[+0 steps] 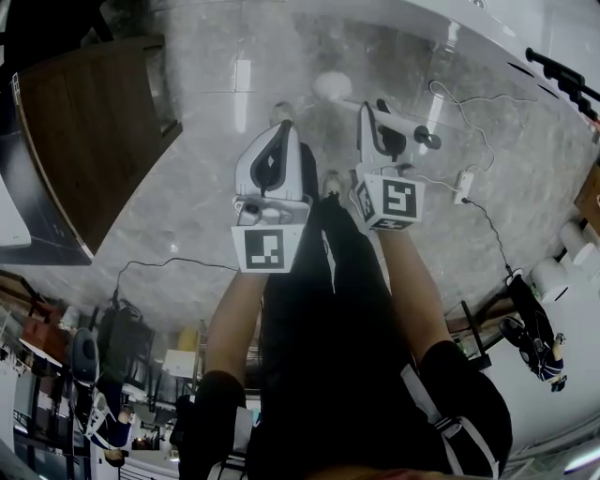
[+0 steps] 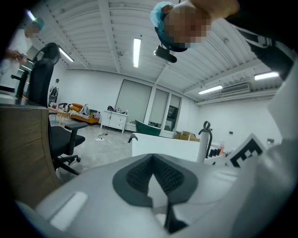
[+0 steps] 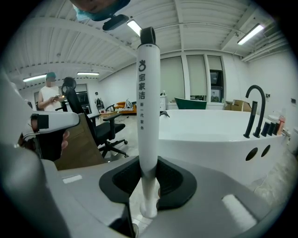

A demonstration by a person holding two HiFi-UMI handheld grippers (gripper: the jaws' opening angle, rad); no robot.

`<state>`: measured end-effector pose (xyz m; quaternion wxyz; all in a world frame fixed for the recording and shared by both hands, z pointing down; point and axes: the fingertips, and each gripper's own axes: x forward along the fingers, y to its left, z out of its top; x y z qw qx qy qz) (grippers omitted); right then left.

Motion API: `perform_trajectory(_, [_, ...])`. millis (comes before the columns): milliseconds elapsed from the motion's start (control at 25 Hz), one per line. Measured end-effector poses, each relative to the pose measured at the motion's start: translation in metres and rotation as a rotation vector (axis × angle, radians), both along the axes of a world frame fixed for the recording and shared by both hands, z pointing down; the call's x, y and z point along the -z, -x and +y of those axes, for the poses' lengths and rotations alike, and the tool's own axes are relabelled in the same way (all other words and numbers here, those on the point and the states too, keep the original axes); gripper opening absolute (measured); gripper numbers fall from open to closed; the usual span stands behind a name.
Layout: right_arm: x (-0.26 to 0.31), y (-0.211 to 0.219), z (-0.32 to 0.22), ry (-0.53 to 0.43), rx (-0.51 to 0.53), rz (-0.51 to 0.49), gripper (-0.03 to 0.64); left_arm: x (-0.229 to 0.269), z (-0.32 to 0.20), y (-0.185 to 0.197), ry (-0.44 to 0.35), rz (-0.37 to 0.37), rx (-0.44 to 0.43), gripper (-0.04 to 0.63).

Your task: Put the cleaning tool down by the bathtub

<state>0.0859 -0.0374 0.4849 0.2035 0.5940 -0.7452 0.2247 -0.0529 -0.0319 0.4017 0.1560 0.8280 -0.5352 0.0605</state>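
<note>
Grey marbled floor of a large white-ceilinged room, seen from above, with the white bathtub along the upper right edge. The cleaning tool, a slim white wand with a black cap and printed characters on its shaft, is held in the air above the floor in front of the bathtub. In the right gripper view it stands upright; in the head view the cleaning tool lies crosswise over the floor near the tub wall. The right gripper has its fingers closed on the lower shaft, the dark pads pressing on both sides. In the head view the right gripper is just beside the left gripper, both held out ahead of the person's legs. The left gripper holds nothing; its fingers meet at the tips. A black faucet rises from the tub rim, with dark bottles next to it. A black office chair stands left of the tub, a brown wooden panel lies at the upper left of the head view, and a white power strip with its cable rests on the floor to the right.
</note>
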Motion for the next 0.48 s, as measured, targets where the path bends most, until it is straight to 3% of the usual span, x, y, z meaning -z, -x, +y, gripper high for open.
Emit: perform_trajectory(480, [-0.051,0.002,-0.017,0.022,-0.022,0.007,0.091,-0.048,-0.016,0.005,0.029,0.001,-0.020,0.008])
